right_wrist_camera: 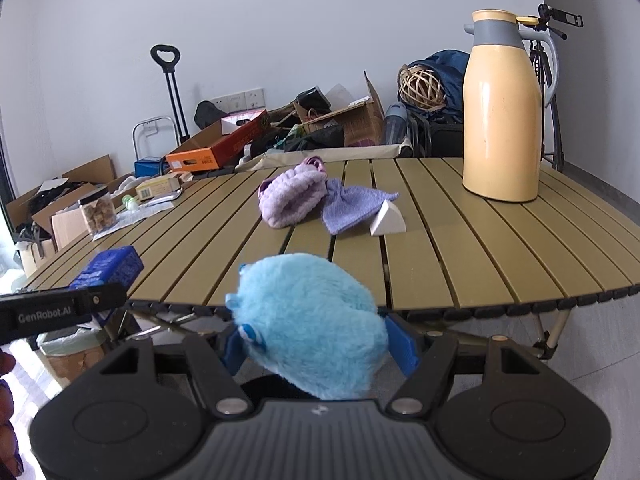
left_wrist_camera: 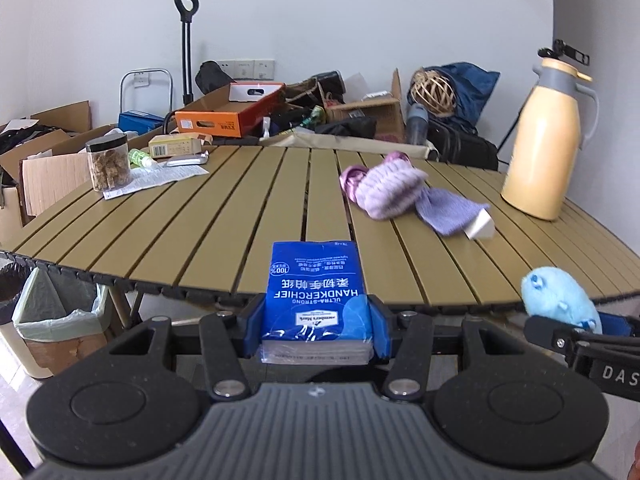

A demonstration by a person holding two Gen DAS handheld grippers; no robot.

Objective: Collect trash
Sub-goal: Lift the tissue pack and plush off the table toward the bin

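Tissue pack [left_wrist_camera: 316,300]: glossy plastic film. Blue toy [right_wrist_camera: 312,324]: fluffy plush. Table [left_wrist_camera: 224,216]: matt slats. Jug [right_wrist_camera: 500,112]: smooth, glossy plastic.

Bin [left_wrist_camera: 60,320] partly hidden under table [left_wrist_camera: 200,216].

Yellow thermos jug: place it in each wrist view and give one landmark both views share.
Left wrist view: yellow thermos jug stands at the far right on the slatted table.
Right wrist view: the jug stands upper right, on the table.
Shared landmark: the purple knit cloth left of it.
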